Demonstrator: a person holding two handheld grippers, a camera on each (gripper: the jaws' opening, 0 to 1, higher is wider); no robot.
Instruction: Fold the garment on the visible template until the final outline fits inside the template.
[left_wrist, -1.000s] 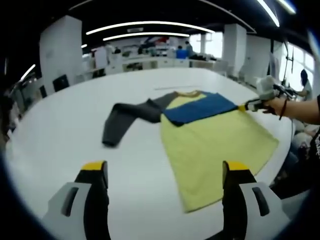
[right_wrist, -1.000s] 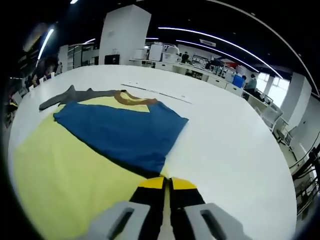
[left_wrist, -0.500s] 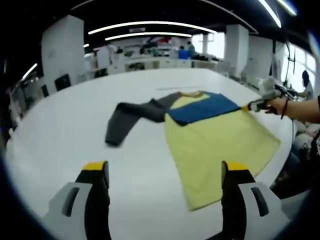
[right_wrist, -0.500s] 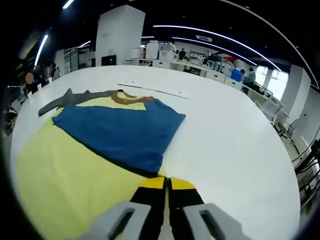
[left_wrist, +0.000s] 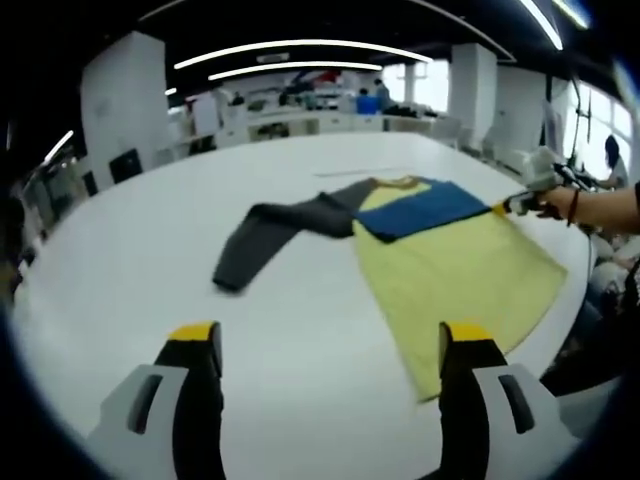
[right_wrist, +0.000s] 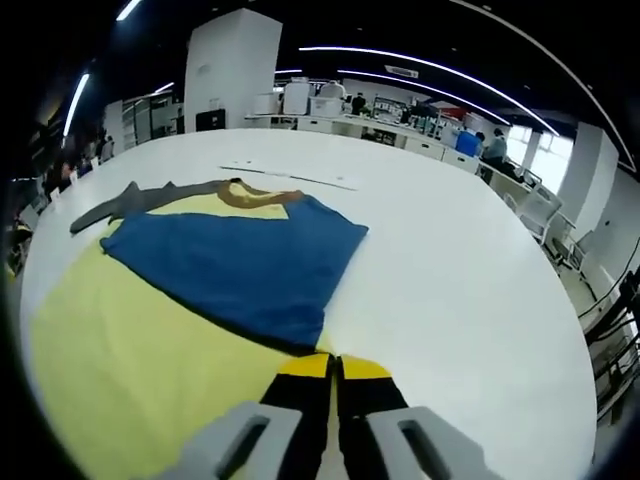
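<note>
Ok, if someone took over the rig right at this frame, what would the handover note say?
Left gripper: open, empty, above the white table, short of the garment.
Right gripper: shut on the garment at the edge where the blue sleeve lies folded over the yellow body.
Grey sleeve: spread out flat to the side.
Done: blue sleeve folded in.
Left: grey sleeve and body folds. I can't make out a template outline.
</note>
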